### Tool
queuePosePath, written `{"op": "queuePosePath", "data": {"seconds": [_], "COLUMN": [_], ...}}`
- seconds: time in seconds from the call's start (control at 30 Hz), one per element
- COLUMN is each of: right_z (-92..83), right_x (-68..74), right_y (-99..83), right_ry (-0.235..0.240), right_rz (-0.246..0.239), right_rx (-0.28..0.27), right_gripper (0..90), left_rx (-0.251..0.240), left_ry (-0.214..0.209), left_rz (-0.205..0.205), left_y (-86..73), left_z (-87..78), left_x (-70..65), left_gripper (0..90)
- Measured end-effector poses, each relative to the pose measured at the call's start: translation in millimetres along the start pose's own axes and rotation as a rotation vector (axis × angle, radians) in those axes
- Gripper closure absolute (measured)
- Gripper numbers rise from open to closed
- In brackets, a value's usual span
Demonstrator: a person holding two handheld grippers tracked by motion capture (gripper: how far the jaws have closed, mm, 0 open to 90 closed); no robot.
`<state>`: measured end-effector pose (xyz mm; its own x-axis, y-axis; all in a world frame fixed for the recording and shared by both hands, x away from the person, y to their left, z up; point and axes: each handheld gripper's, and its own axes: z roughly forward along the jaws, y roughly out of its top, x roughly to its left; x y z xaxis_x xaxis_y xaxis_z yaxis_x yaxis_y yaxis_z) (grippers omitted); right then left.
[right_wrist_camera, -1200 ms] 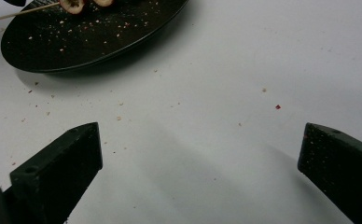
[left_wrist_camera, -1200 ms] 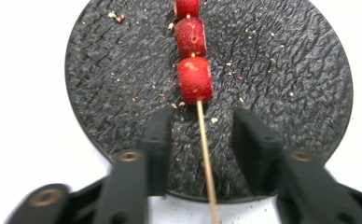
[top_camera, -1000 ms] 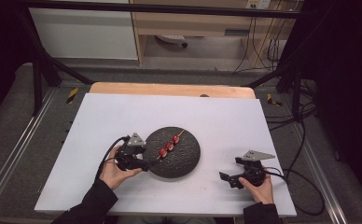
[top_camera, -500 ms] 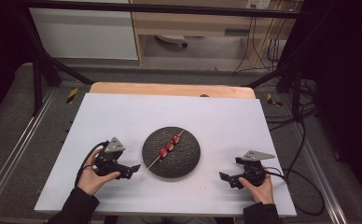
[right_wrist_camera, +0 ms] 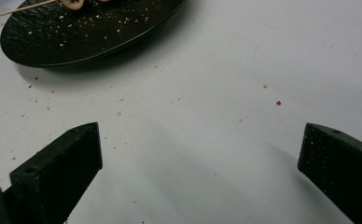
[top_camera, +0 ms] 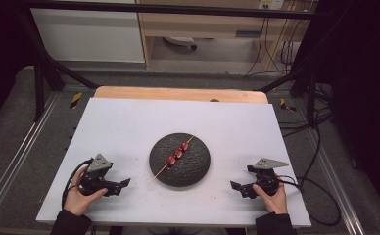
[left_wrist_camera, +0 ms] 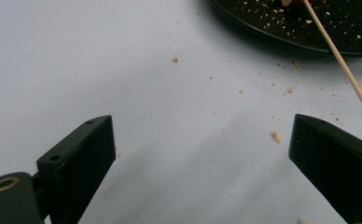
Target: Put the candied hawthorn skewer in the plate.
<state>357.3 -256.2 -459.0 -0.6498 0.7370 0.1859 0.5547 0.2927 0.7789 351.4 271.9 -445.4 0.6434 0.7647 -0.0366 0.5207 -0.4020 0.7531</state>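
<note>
Both tongs [top_camera: 122, 185] [top_camera: 238, 187] gape wide and empty beside a skewer [top_camera: 174, 156] of three red pieces on a dark plate [top_camera: 198, 171].

Crumbs [left_wrist_camera: 276, 136] on white table [top_camera: 129, 127], black cables [top_camera: 320, 147] beside.

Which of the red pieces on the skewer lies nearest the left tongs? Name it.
The lowest-left red piece on the skewer, toward the bare stick end over the dark plate rim. The other two sit farther up toward the tip.
</note>
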Motion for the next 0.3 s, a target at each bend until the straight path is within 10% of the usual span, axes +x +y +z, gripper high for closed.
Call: {"op": "queuePosePath", "data": {"seconds": [0.3], "right_z": [-0.4], "right_x": [0.1], "right_y": [-0.2], "right_ry": [-0.001], "right_rz": [0.002], "right_rx": [0.014], "right_gripper": [0.5], "left_rx": [-0.01], "left_ry": [0.01], "left_rz": [-0.013], "left_y": [-9.2], "left_z": [-3.0], "left_x": [5.6], "left_gripper": [7.0]}}
